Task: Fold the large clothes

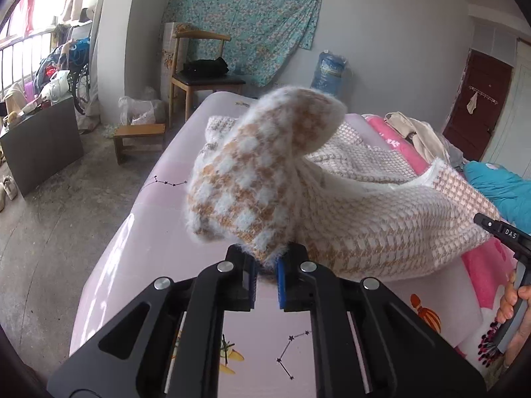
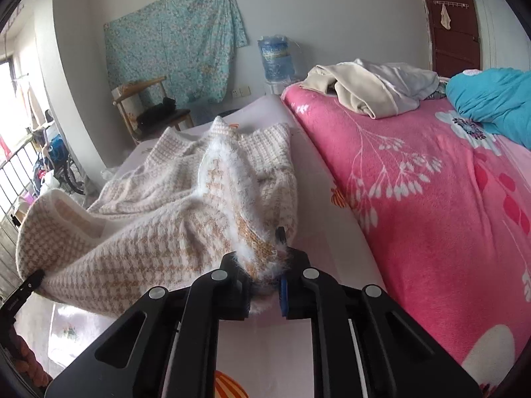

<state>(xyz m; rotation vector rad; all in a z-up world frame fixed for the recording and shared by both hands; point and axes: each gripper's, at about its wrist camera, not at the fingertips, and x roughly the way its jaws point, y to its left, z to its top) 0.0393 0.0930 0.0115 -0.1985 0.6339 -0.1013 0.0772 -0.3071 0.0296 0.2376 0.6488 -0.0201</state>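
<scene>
A fuzzy white-and-tan houndstooth sweater (image 1: 381, 219) lies partly on the pale pink bed sheet (image 1: 149, 248) and is lifted at its near edge. My left gripper (image 1: 265, 265) is shut on one near corner of it, and the fabric bulges up above the fingers. My right gripper (image 2: 265, 272) is shut on the other near corner of the sweater (image 2: 159, 232). The right gripper also shows at the right edge of the left wrist view (image 1: 504, 232), and the left gripper's tip shows at the left edge of the right wrist view (image 2: 30, 282). The sweater's far part rests flat on the bed.
A pink flowered blanket (image 2: 431, 199) covers the bed's right side, with cream clothes (image 2: 365, 89) and a blue garment (image 2: 491, 99) on it. A wooden chair (image 1: 199, 76), a low stool (image 1: 139, 139) and a dark cabinet (image 1: 43, 146) stand on the floor to the left.
</scene>
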